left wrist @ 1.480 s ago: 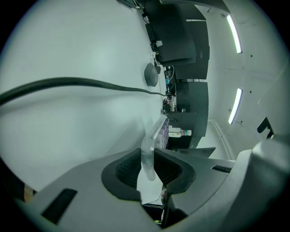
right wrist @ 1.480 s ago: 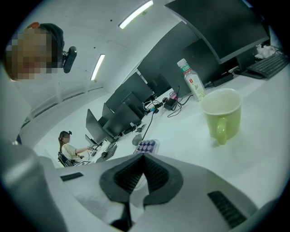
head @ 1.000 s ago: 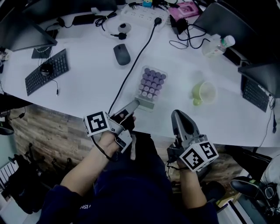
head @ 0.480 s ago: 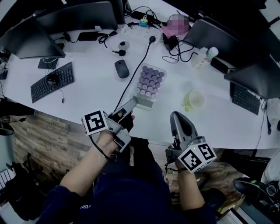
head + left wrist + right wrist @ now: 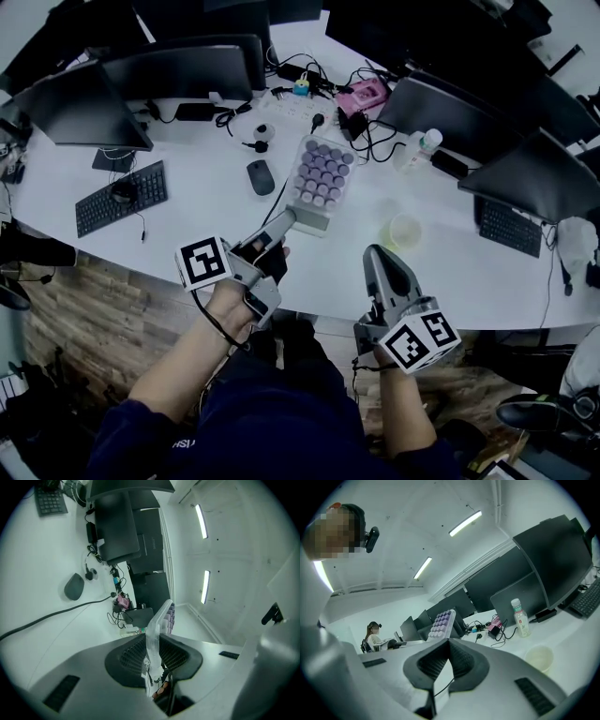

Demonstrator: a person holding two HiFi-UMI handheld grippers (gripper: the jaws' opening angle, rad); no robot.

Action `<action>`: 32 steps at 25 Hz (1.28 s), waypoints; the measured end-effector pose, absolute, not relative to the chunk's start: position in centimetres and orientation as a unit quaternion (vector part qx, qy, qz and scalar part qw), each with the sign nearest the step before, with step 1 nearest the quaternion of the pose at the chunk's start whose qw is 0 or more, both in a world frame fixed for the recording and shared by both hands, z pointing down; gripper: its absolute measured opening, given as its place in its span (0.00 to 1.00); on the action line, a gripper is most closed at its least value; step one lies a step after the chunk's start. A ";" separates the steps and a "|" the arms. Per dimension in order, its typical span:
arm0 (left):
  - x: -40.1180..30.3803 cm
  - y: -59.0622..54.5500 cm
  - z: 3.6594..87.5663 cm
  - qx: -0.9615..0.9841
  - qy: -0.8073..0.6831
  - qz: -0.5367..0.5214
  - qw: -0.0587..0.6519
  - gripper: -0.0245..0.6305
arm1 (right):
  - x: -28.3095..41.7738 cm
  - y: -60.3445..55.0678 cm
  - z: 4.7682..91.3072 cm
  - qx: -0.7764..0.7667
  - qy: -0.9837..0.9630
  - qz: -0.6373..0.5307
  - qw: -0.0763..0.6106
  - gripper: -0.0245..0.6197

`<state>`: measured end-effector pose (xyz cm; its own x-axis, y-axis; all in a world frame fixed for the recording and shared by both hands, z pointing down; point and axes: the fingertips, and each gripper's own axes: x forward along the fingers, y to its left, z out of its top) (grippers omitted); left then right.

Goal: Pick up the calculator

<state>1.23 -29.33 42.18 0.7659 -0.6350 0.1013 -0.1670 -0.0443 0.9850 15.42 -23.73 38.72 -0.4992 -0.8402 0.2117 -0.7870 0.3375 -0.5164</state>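
Calculator (image 5: 321, 173) with rows of round purple keys is held up off the table, out past the left gripper (image 5: 286, 223). The jaws of that gripper are closed on the near edge of the calculator's clear case, only a little way apart, and the case stands thin and on edge between them.

The big white table (image 5: 206, 225) curves across the scene. Dark monitors stand along its far side, one on the far left (image 5: 187, 70) and one on the far right (image 5: 441, 103). A person (image 5: 372, 637) sits at a table far off in the room.

A black keyboard (image 5: 122, 199) lies on the left of the table, and another keyboard (image 5: 509, 225) lies on the right.

The right gripper (image 5: 380, 258) is held near the person, just right of the left one. Its jaws are closed together with nothing in them.

A clear bottle (image 5: 419, 150) with a white cap stands on the far right part of the table. A pale green cup (image 5: 405, 231) sits near it, closer to the person. A dark mouse (image 5: 261, 176) lies just left of the calculator.
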 end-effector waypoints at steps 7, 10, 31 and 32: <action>1.5 -30.2 37.8 0.721 -0.273 -0.202 0.603 0.19 | 15.9 -23.9 35.3 -0.504 0.822 -0.259 0.062 0.04; 1.5 -30.3 36.3 0.729 -0.268 -0.207 0.595 0.19 | 15.9 -24.0 33.9 -0.506 0.824 -0.246 0.068 0.04; 2.4 -30.8 28.0 0.771 -0.229 -0.236 0.545 0.19 | 16.6 -23.5 26.5 -0.515 0.833 -0.172 0.110 0.04; 2.4 -30.8 27.6 0.772 -0.228 -0.238 0.543 0.19 | 16.6 -23.5 26.2 -0.515 0.833 -0.169 0.111 0.04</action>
